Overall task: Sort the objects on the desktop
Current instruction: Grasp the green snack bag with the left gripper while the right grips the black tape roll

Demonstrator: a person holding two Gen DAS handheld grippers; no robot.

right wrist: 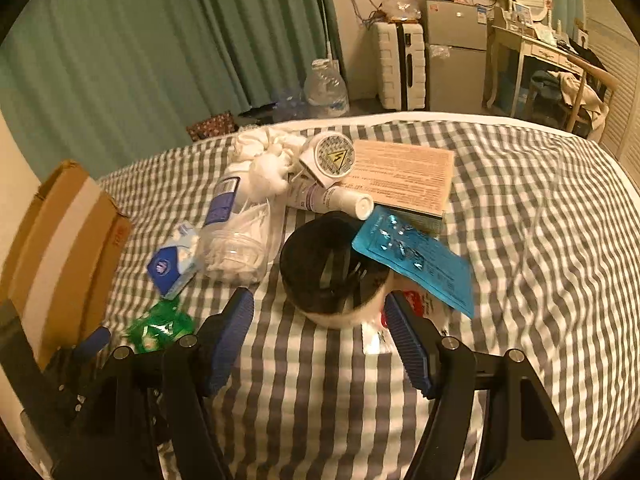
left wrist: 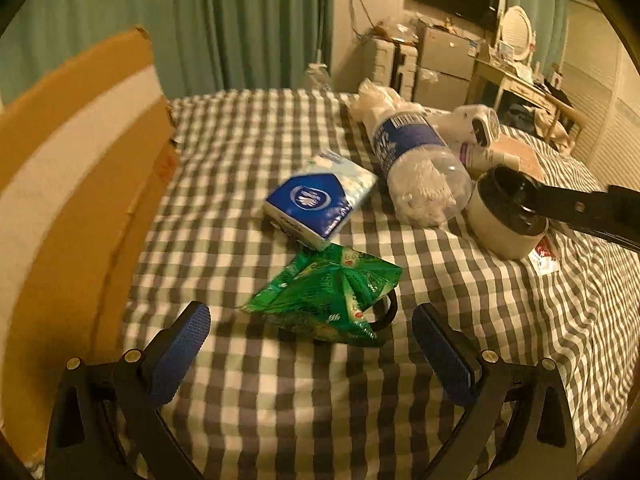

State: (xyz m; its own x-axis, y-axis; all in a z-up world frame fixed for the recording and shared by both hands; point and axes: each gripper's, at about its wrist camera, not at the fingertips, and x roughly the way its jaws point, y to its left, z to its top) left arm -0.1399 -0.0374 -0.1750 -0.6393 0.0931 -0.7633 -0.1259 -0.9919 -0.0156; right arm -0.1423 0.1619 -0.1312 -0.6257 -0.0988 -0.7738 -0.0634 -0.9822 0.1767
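Working surface is a bed covered with a grey-and-white checked cloth (left wrist: 280, 400), not a desk. Left gripper (left wrist: 312, 336): jaws stand wide, blue ribbed pads apart, nothing between them; it hangs just short of a crumpled green foil snack packet (left wrist: 328, 300) lying flat on the cloth. Beyond the packet, touching or nearly touching its far edge, lies a blue-and-white soft pack of tissues (left wrist: 316, 204). To the right of that pack, a clear plastic bottle with a dark blue label (left wrist: 412, 160) lies on its side, stuffed with white material. Right gripper (right wrist: 320, 320): jaws also wide and empty, pads either side of the near rim of a round white pot with a black inside (right wrist: 328, 276), not visibly pressing on it. In the left wrist view one black finger of the right gripper reaches to that pot's rim from the right. A flat blue foil sachet (right wrist: 420, 260) leans over the pot's right edge. Behind the pot: a white tube (right wrist: 340, 200) on its side, a white round plug-in device with a yellow warning triangle (right wrist: 332, 156), a beige printed card box (right wrist: 404, 176), and a bundle of white cloth (right wrist: 268, 156). A small red-and-white sachet (right wrist: 416, 304) lies beside the pot's base. A brown cardboard box with a pale tape strip (left wrist: 80, 184) stands at the left edge of the bed.
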